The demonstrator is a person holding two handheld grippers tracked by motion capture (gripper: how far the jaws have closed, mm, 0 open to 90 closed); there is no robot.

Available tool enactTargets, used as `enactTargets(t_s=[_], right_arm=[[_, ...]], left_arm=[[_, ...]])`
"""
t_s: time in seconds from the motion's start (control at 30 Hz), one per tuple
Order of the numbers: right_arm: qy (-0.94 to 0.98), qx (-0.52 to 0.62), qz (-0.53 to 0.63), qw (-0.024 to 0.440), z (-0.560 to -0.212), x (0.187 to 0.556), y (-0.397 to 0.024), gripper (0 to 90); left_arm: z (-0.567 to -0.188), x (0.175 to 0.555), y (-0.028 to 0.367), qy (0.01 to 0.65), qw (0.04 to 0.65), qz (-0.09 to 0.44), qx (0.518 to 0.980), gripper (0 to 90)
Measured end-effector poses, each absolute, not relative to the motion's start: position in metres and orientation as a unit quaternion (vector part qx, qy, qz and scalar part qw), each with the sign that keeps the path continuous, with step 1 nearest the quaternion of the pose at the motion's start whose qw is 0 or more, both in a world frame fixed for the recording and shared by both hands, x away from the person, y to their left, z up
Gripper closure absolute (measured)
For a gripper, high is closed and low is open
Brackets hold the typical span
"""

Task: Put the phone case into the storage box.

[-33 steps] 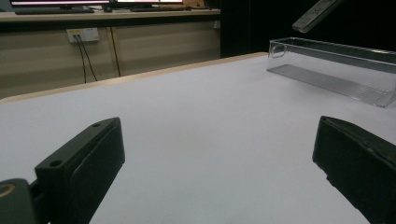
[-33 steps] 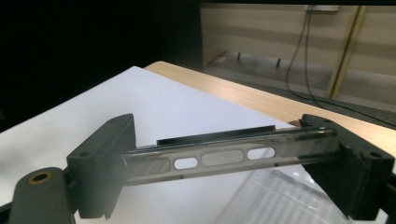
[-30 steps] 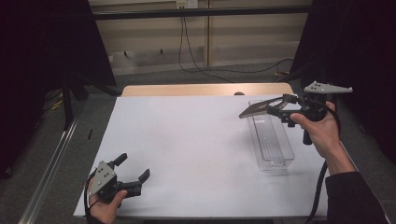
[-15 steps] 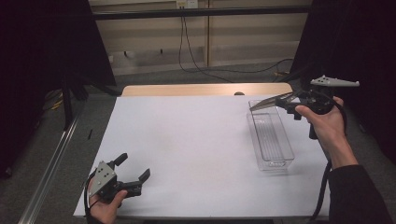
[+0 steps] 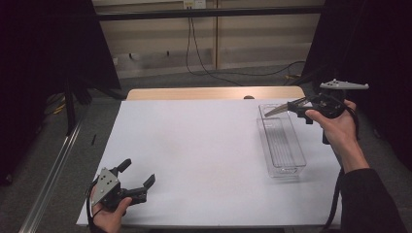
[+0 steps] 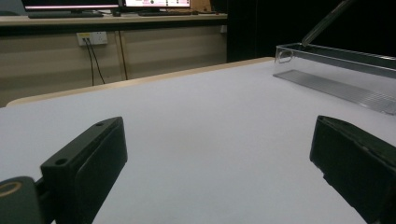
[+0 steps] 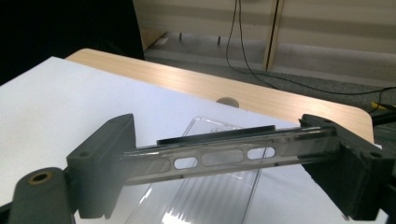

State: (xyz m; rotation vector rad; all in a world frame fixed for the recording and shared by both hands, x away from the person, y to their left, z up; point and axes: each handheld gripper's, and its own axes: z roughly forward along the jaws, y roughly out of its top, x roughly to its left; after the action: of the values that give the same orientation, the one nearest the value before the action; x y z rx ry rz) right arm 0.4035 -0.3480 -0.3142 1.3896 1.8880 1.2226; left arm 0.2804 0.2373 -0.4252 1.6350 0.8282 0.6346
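Note:
A clear oblong container point(image 5: 282, 145) stands open and empty on the right part of the white table cover point(image 5: 194, 145). My right gripper point(image 5: 297, 105) is shut on its flat clear lid point(image 5: 278, 109), held tilted in the air over the container's far end. In the right gripper view the lid point(image 7: 219, 161) spans edge-on between the two jaws, with the container point(image 7: 210, 196) below. My left gripper point(image 5: 138, 171) rests open at the near left corner, nothing between its jaws point(image 6: 219, 163). From there the container point(image 6: 345, 70) and the raised lid point(image 6: 327, 21) show far off.
The bare wooden table edge point(image 5: 204, 93) runs along the far side, with a round hole point(image 5: 248, 97) in it. Cables point(image 5: 204, 63) lie on the floor beyond. A metal rail point(image 5: 53, 174) runs along the left, and dark curtains hang on both sides.
My right gripper has carried the lid a little to the right and upward, away from the container's middle. The left gripper has stayed put.

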Motion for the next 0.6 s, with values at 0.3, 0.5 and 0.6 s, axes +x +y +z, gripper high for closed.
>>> enactTargets(t_s=[0.3, 0.5, 0.6], right_arm=[[0.694, 0.521, 0.429, 0.249, -0.323, 0.412, -0.347, 12.4], [0.693, 0.537, 0.414, 0.247, -0.329, 0.419, -0.341, 12.4], [0.691, 0.543, 0.409, 0.246, -0.332, 0.422, -0.338, 12.4]], left_arm=[[-0.426, 0.280, 0.235, 0.352, 0.565, 0.268, 0.696, 3.5], [-0.426, 0.280, 0.234, 0.349, 0.566, 0.266, 0.698, 3.3], [-0.426, 0.280, 0.235, 0.348, 0.567, 0.267, 0.697, 3.3]])
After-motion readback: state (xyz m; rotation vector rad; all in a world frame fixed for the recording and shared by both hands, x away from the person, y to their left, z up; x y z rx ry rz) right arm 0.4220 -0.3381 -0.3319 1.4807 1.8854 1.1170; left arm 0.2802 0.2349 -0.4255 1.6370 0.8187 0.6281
